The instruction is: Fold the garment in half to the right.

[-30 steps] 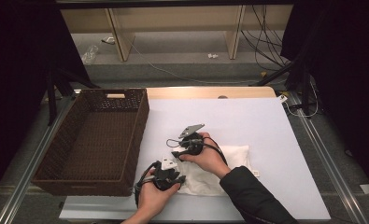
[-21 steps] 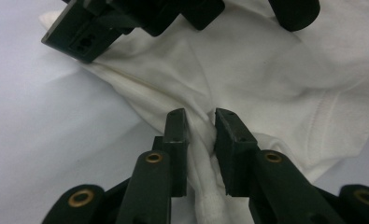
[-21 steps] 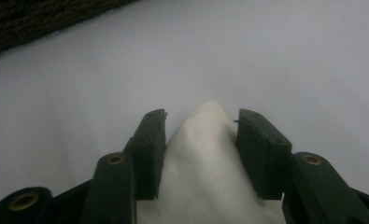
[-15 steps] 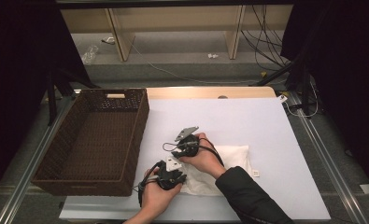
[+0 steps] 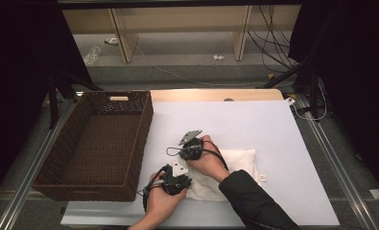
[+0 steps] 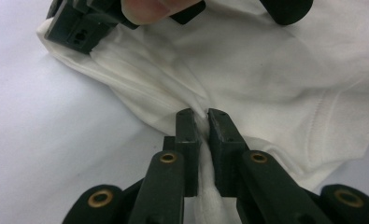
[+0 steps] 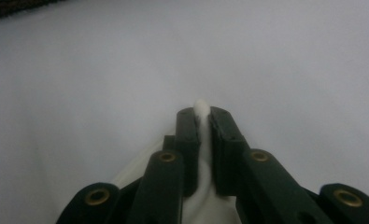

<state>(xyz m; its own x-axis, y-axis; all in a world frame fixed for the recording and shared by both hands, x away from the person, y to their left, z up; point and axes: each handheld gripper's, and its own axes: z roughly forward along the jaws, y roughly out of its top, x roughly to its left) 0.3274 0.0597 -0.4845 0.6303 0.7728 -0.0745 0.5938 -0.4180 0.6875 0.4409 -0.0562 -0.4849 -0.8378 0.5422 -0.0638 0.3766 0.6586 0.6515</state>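
Observation:
A folded white cloth (image 5: 237,165) lies on the white table cover, right of the basket. My left gripper (image 5: 177,181) is at the cloth's near left corner, and its jaws are shut on a pinch of the white cloth (image 6: 285,88). My right gripper (image 5: 189,145) is at the cloth's far left edge; a sliver of the white cloth (image 7: 200,109) pokes up between its shut jaws. In the left gripper view the right gripper (image 6: 79,28) and a fingertip show at the top. Both hands cover the cloth's left end in the high view.
A dark brown wicker basket (image 5: 76,143) stands at the left of the table, right beside my grippers. The white table cover (image 5: 254,120) stretches out to the right and behind. Cables and shelf legs are on the floor beyond the table.
Both grippers have shifted slightly left along the cloth's left end. The cloth's left side has bunched a little under them.

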